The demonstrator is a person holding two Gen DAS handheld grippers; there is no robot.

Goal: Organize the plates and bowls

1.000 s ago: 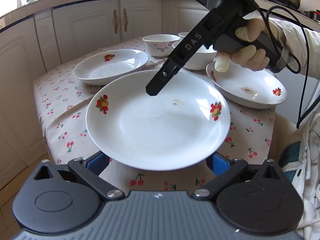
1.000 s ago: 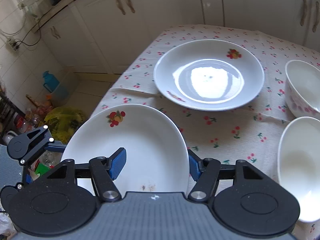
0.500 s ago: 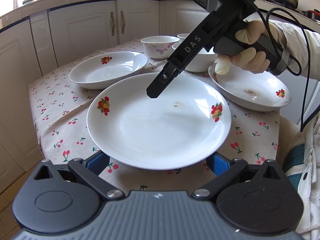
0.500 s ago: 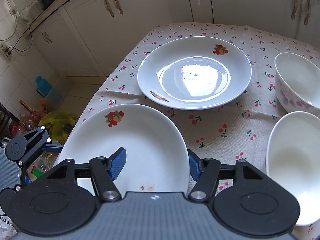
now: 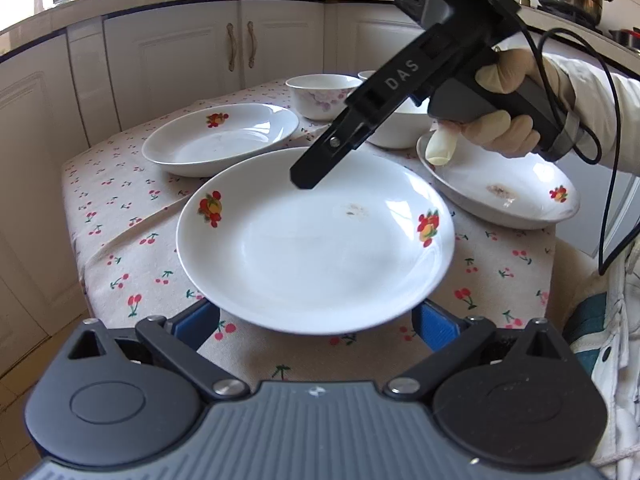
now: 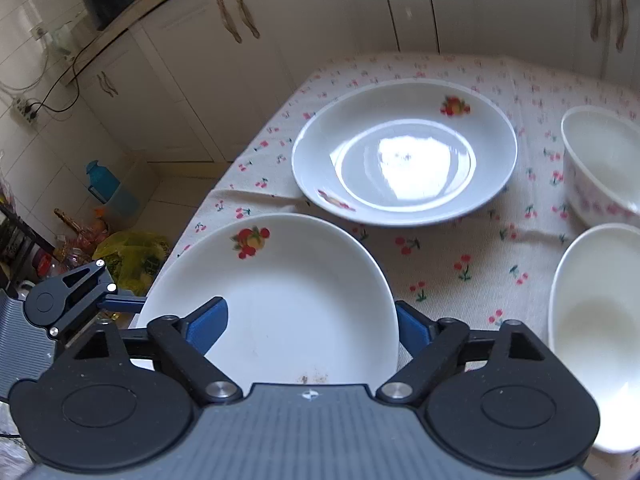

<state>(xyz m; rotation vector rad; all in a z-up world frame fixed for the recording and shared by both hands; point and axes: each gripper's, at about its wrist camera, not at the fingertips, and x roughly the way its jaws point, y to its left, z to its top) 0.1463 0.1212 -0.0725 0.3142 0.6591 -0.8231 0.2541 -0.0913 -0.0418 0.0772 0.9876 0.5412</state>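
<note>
Plates and bowls sit unsorted on the small table under a cherry-print cloth (image 5: 120, 220), so the tidying looks barely begun. Three white ceramic plates with fruit decals are spread about, none stacked. The near fruit-decal plate (image 5: 316, 240) hangs out over the table's edge. The far fruit-decal plate (image 6: 404, 152) lies flat in the middle of the cloth, and the stained fruit-decal plate (image 5: 500, 188) lies apart, under the gloved hand (image 5: 504, 120).

The bowls stand in a loose group beyond the plates, not nested. They are a white ceramic bowl with pink flowers (image 5: 324, 94) and a plain white ceramic bowl (image 6: 592, 312), and the rim of another shows behind them.

The right gripper (image 6: 310, 322) reaches over the near plate's edge. Its jaws have just been opening, with the rim between them, one blue pad above the plate and the other behind the rim, and neither visibly presses on it. The left gripper (image 5: 316, 322) has its jaws spread wide under the opposite rim. Whether the plate rests on them I cannot tell.

Judging by this, the near plate is the first piece in hand. Stacking all three plates and gathering the bowls remain to be done.
</note>
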